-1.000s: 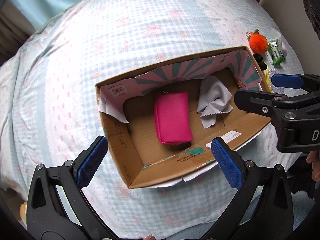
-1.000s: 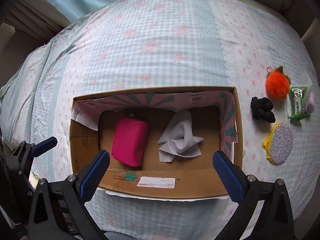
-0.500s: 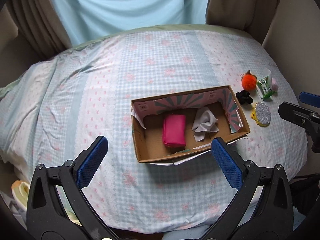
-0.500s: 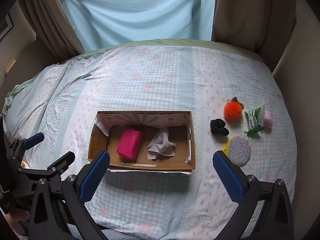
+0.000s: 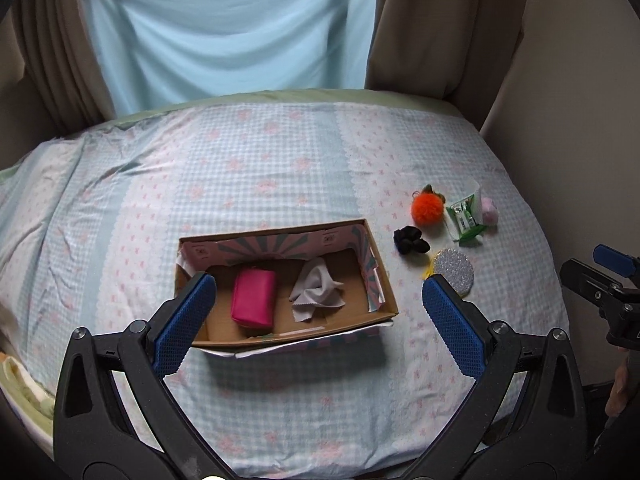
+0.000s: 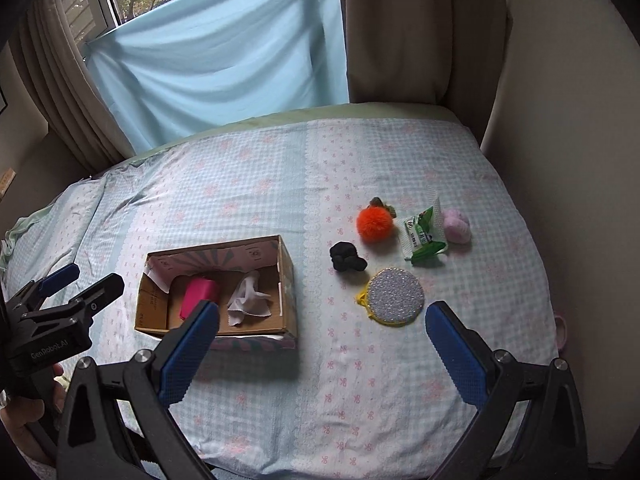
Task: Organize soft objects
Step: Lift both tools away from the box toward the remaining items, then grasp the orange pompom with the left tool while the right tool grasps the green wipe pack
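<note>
Both tongs, left (image 5: 318,312) and right (image 6: 322,342), gape wide, gripping nothing, above bed (image 6: 256,184) near edge. Box (image 6: 290,280) holds pink pouch (image 6: 198,296) and white cloth (image 6: 248,296); pompom (image 6: 374,222), scrunchie (image 6: 346,257) lie toward right edge.

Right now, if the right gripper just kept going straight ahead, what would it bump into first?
Probably the bedspread between the box and the glitter pouch. The open right gripper points at that gap, the pouch nearest its line. Depth is hard to judge.
</note>
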Action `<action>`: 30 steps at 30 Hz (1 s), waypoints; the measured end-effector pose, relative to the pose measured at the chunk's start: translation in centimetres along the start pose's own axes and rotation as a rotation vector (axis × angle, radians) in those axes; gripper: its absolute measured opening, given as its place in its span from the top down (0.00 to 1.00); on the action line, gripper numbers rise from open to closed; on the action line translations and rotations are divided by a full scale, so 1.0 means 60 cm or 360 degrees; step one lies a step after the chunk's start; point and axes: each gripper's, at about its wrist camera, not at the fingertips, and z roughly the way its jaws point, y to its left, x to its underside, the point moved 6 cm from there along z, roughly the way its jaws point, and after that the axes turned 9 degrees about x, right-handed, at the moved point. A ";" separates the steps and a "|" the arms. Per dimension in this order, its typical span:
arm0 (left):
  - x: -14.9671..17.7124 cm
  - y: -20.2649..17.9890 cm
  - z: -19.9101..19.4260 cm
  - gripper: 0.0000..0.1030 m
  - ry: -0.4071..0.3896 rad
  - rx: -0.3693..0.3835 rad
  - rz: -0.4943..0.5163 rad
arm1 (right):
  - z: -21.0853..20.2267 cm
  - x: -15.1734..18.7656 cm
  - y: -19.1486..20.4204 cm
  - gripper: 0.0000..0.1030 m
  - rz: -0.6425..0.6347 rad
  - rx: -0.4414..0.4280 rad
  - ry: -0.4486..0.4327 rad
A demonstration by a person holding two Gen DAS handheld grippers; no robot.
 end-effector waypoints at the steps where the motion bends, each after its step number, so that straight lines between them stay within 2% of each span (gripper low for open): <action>1: -0.003 -0.018 0.008 0.00 -0.0002 0.0015 -0.0004 | 0.002 -0.003 -0.018 0.00 -0.0005 0.0018 -0.0012; 9: -0.030 -0.143 0.071 0.00 0.0008 0.0066 0.0011 | 0.040 -0.035 -0.130 0.00 -0.0045 0.0080 -0.0077; 16: -0.074 -0.225 0.151 0.00 0.0030 0.0134 0.0013 | 0.122 -0.070 -0.181 0.01 -0.0145 0.0117 -0.0047; 22: -0.116 -0.269 0.260 0.00 0.0088 0.0177 0.0022 | 0.216 -0.082 -0.198 0.02 -0.0232 0.0140 -0.0019; 30: -0.155 -0.305 0.449 0.00 0.0189 0.0314 0.0097 | 0.372 -0.072 -0.195 0.13 -0.0272 0.0174 -0.0011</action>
